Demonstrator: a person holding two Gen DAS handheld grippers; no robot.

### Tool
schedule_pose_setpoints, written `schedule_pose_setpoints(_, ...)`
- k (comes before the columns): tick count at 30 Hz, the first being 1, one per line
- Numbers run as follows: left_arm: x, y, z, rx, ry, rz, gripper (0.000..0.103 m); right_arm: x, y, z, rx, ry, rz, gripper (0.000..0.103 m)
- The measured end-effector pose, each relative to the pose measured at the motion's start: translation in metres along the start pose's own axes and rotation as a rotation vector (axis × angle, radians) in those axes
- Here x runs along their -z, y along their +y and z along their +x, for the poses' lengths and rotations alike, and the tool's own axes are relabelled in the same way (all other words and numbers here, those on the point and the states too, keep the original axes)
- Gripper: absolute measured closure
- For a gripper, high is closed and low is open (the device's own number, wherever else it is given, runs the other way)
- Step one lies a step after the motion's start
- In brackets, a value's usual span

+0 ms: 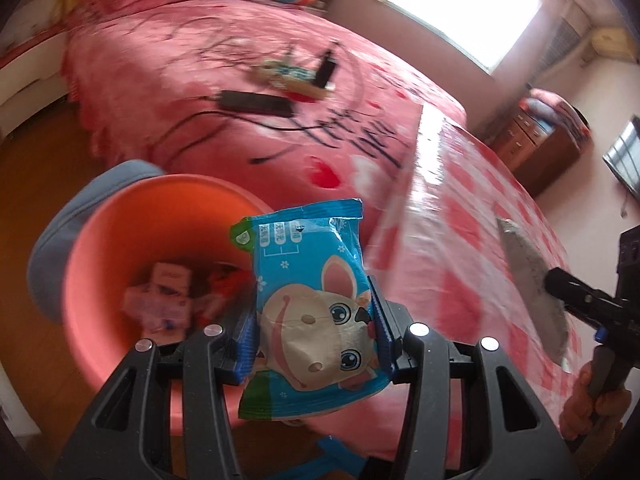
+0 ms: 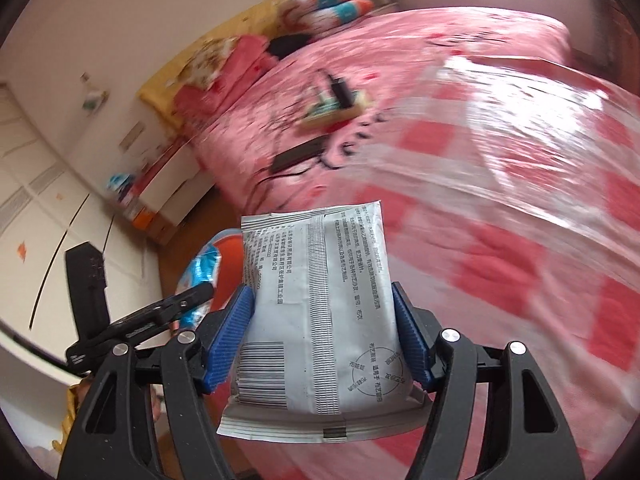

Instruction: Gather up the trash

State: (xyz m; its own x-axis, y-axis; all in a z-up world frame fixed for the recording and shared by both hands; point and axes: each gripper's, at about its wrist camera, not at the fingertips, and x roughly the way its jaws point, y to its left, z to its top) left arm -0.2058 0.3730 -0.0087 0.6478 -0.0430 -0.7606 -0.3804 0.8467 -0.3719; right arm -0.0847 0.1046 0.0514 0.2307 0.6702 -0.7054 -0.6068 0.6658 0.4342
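- We take the pink bucket point(image 1: 120, 240) as our landmark; it stands on the wooden floor just beside the bed point(image 1: 248, 40), with a blue lid or rim piece point(image 1: 60, 240) behind its left edge.
- Inside the bucket we note blurred trash point(image 1: 168, 296): pale cartons and something red. We cannot tell more.
- Our left gripper point(image 1: 316, 332) is clenched on a blue wrapper point(image 1: 308, 280) printed with a cartoon rabbit; both blue pads press its sides. The wrapper hangs over the bucket's right rim.
- On the bedspread beyond the bucket we see a black power adapter point(image 1: 256, 103) with cables and a small blurred pile point(image 1: 296, 76).
- Right of the bucket, a shiny pink-checked sheet point(image 1: 472, 240) covers the bed's near part.
- Our right gripper point(image 2: 324, 332) grasps a white packet point(image 2: 316, 312), printed side and barcode facing the camera, pads on both edges. It is held right of the bucket, over the checked sheet.
- A hand point(image 1: 588, 396) holds the right gripper's handle.
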Motion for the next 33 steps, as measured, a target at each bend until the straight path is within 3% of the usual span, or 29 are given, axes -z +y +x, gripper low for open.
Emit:
schedule_pose_setpoints(13, 0.006, 0.083, -0.002, -0.091, -0.022, -0.179, 0.054, -0.023, 0.103, 0.077, -0.123, 0.090, -0.160, 0.033)
schedule_pose_setpoints(16, 0.008, 0.096, 0.001, -0.125, -0.018, -0.219, 0.049, -0.025, 0.113, 0.091, -0.161, 0.106, -0.147, 0.017)
schedule_pose_setpoints(18, 0.009, 0.103, -0.001, -0.139, -0.038, -0.230, 0.046, -0.022, 0.111, 0.093, -0.159, 0.101, -0.132, 0.017)
schedule_pose_setpoints(25, 0.003, 0.103, -0.011, -0.200, -0.129, -0.208, 0.020, -0.009, 0.088, 0.069, -0.020, 0.012, -0.155, 0.017)
schedule_pose_setpoints(33, -0.007, 0.070, -0.028, -0.219, -0.216, -0.117, 0.009, 0.002, 0.060, 0.040, 0.094, -0.063, -0.146, 0.014)
